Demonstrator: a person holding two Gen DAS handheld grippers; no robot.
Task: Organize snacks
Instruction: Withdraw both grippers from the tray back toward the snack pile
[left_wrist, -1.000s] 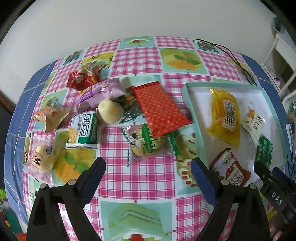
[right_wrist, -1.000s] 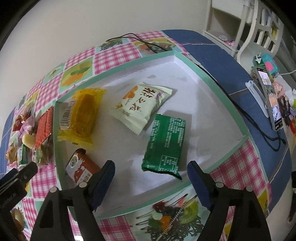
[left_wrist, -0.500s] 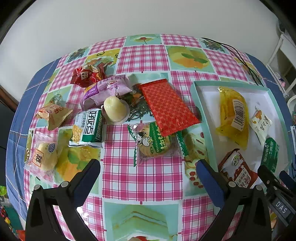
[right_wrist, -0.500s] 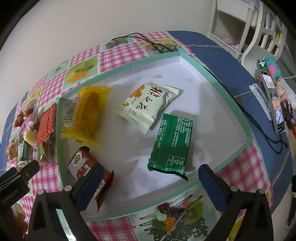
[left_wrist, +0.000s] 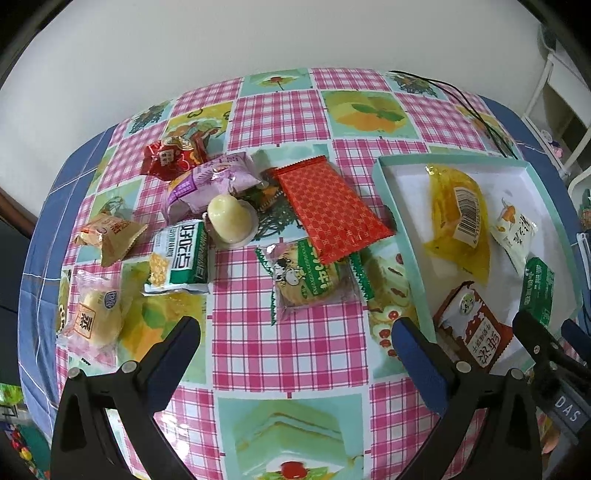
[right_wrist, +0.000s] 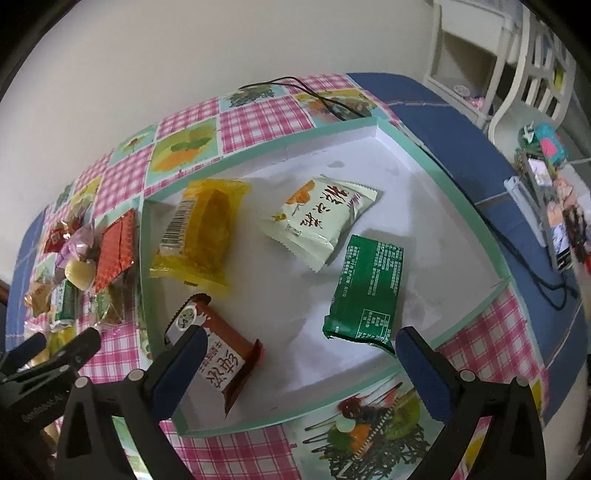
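Observation:
A shallow teal-rimmed tray (right_wrist: 465, 206) holds a yellow cake packet (right_wrist: 205, 243), a cream packet (right_wrist: 317, 218), a green packet (right_wrist: 367, 291) and a brown packet (right_wrist: 218, 358). My right gripper (right_wrist: 301, 343) hangs open above the tray's near side, nothing between its fingers. Loose snacks lie on the checked cloth left of the tray (left_wrist: 391, 221): an orange-red packet (left_wrist: 328, 210), a clear biscuit packet (left_wrist: 310, 280), a pale jelly cup (left_wrist: 229, 219), a green-white packet (left_wrist: 181, 258), a purple packet (left_wrist: 210, 181), a red packet (left_wrist: 171, 157). My left gripper (left_wrist: 295, 332) is open above the cloth, near the biscuit packet, holding nothing.
Two more packets, tan (left_wrist: 109, 236) and pink-clear (left_wrist: 92, 314), lie near the table's left edge. A black cable (right_wrist: 314, 96) runs behind the tray. A phone on a stand (right_wrist: 546, 210) and a white chair (right_wrist: 532, 77) are at the right, a wall behind.
Both grippers' jaws have spread wider. The brown packet now lies flatter in the tray, partly under the right gripper's left finger.

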